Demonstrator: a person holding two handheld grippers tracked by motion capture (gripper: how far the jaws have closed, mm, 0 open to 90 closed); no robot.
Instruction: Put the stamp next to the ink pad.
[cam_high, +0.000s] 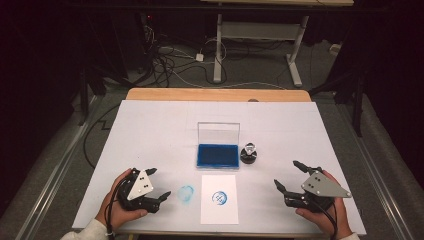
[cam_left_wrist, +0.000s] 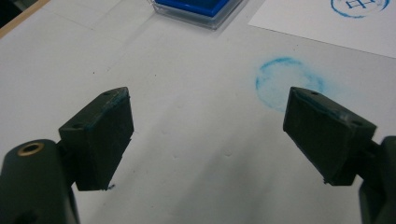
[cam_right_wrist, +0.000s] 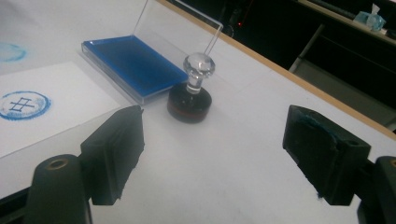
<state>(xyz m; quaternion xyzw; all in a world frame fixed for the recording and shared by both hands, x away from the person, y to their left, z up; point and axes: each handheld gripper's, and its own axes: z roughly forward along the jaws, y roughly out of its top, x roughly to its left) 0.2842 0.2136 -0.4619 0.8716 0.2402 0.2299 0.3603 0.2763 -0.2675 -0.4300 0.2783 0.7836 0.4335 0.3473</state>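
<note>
**Both grippers apart and empty; stamp standing beside ink pad**

The left gripper (cam_high: 159, 182) rests at the near left of the white table cover (cam_high: 150, 130), held in the person's left hand (cam_high: 117, 205). Its jaws stand wide apart with nothing between them. In the left gripper view, a faint blue ring smudge (cam_left_wrist: 287, 88) lies on the cover just beyond the jaw seen on that view's right.

The right gripper (cam_high: 288, 175) sits at the near right, held in the person's right hand (cam_high: 327, 212). Its jaws are likewise spread wide and hold nothing.

The stamp (cam_right_wrist: 191, 95), a dark round base with a clear knob handle, stands upright on the cover, just beside the right edge of the ink pad (cam_right_wrist: 133, 65); whether the two touch cannot be told. The pad's blue surface is exposed and its clear lid (cam_high: 218, 132) stands raised at the far side.

A white sheet of paper (cam_high: 219, 212) lies near the table's front edge, between the two grippers, just in front of the pad. It bears one round blue stamp mark (cam_high: 220, 197). Both grippers are well apart from the stamp.
</note>
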